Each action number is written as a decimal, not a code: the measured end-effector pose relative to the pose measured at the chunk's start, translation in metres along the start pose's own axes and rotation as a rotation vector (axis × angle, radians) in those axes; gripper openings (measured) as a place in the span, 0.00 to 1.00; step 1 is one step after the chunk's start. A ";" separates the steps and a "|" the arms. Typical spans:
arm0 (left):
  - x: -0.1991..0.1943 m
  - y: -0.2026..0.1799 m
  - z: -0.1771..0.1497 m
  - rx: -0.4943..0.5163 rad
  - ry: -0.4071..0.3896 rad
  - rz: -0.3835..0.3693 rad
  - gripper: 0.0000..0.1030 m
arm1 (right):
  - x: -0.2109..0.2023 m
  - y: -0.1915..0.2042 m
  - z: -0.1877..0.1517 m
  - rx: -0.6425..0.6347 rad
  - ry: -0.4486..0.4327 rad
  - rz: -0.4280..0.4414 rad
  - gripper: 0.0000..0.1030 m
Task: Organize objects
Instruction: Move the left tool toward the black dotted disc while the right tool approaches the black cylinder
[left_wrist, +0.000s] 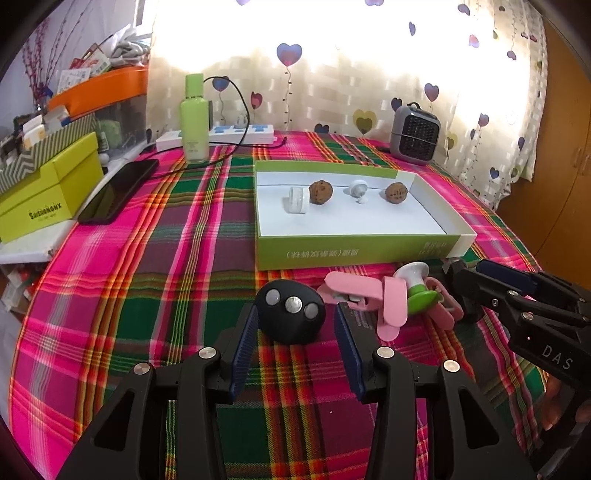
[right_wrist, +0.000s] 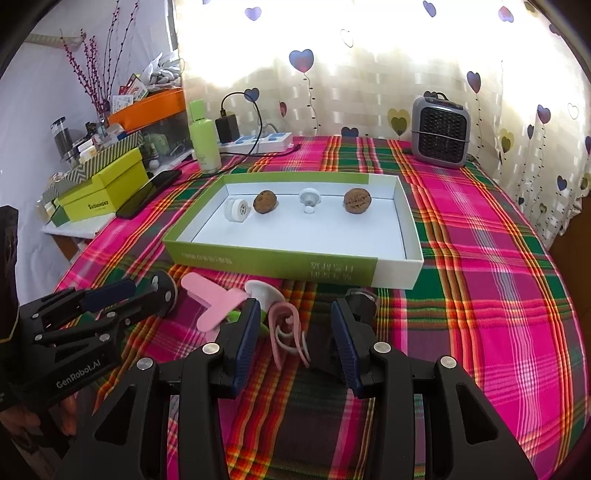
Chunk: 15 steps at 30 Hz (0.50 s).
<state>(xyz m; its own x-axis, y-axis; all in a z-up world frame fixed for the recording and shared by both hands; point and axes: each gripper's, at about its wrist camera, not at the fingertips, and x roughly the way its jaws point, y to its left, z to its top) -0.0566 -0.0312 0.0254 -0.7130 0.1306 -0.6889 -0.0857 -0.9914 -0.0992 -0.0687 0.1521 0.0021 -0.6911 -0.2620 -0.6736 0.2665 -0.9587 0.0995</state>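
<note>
Black fob (left_wrist: 291, 311) sits lower centre on the cloth, between our left gripper (left_wrist: 295, 332) pads, which aren't pressing: released. Right gripper (right_wrist: 293, 332) also released, straddling the pink clip (right_wrist: 288, 332). We'd close squarely on the fob's sides, lift clear over the box (left_wrist: 354, 254) near wall. Open floor in the box front; the clutter at right crowds us.

Open box (left_wrist: 354, 254) sits mid-table (left_wrist: 147, 258); in it a row, left to right — spool (left_wrist: 298, 199), walnut (left_wrist: 320, 191), knob (left_wrist: 357, 190), second walnut (left_wrist: 396, 192). Before the box, left to right: round remote (left_wrist: 291, 310), clips (left_wrist: 364, 301), suction cup (left_wrist: 415, 286). Behind — bottle (left_wrist: 194, 118) and power strip (left_wrist: 236, 133) at left, heater (left_wrist: 415, 133) at right; phone (left_wrist: 118, 190) and stacked boxes (left_wrist: 40, 195) far left.
</note>
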 end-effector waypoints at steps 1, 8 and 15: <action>0.000 0.001 0.000 -0.003 0.002 -0.006 0.44 | 0.000 -0.001 -0.001 0.003 0.001 -0.003 0.40; 0.008 0.009 -0.001 -0.020 0.032 -0.004 0.46 | -0.001 -0.011 -0.008 0.037 0.016 -0.023 0.40; 0.017 0.009 0.002 -0.011 0.059 -0.002 0.47 | -0.002 -0.020 -0.010 0.063 0.020 -0.037 0.47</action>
<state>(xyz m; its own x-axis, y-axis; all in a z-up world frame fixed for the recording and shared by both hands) -0.0711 -0.0381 0.0144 -0.6702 0.1337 -0.7300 -0.0793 -0.9909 -0.1087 -0.0660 0.1734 -0.0057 -0.6857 -0.2247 -0.6924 0.1977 -0.9729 0.1199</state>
